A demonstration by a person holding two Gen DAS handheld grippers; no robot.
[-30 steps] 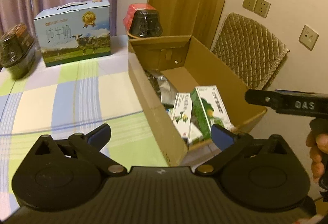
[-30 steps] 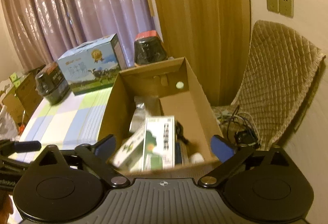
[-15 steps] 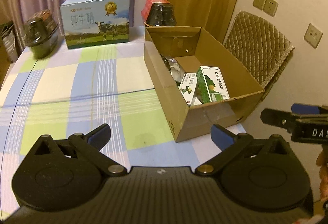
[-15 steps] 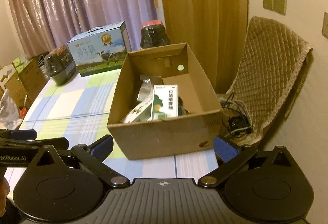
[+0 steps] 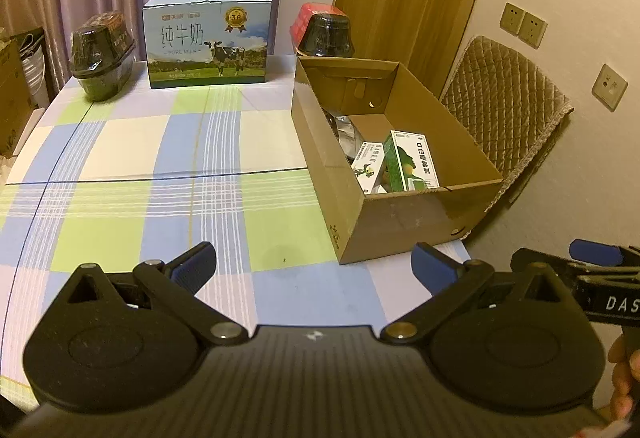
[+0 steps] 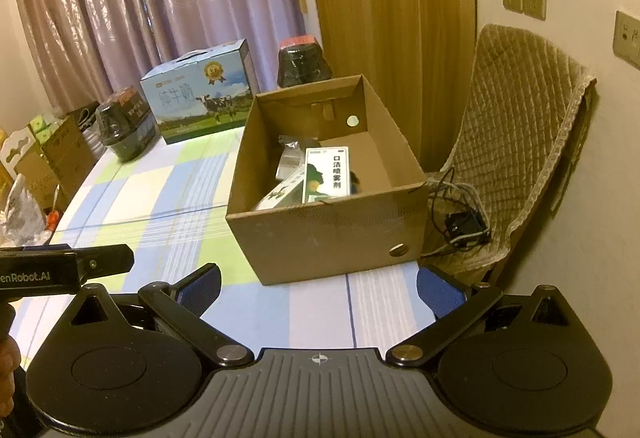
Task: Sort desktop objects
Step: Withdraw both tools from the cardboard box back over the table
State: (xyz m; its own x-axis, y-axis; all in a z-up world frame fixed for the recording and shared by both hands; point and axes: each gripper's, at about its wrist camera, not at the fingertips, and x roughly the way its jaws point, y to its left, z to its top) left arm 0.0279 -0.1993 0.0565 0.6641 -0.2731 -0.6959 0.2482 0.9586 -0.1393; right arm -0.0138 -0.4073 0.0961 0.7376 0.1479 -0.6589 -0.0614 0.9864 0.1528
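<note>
An open cardboard box [image 5: 404, 222] [image 6: 332, 234] stands at the table's right edge. Inside it a green-and-white spray carton [image 5: 414, 165] [image 6: 326, 173] leans upright beside a smaller white carton [image 5: 370, 165] [image 6: 280, 193] and a silvery packet [image 5: 346, 129] [image 6: 290, 157]. My left gripper [image 5: 314, 264] is open and empty, above the checked tablecloth in front of the box. My right gripper [image 6: 318, 284] is open and empty too, facing the box's near wall. Each gripper shows at the edge of the other's view.
A blue milk carton case [image 5: 208, 41] [image 6: 198, 97] stands at the table's far edge. Two dark wrapped tubs [image 5: 102, 53] [image 5: 324, 33] flank it. A quilted chair [image 5: 504, 109] [image 6: 520, 157] with cables stands right of the table. Boxes and bags [image 6: 36, 165] sit to the left.
Both grippers have pulled back and away from the cardboard box, which now looks smaller and farther. The cartons stay in the box. Both grippers remain open.
</note>
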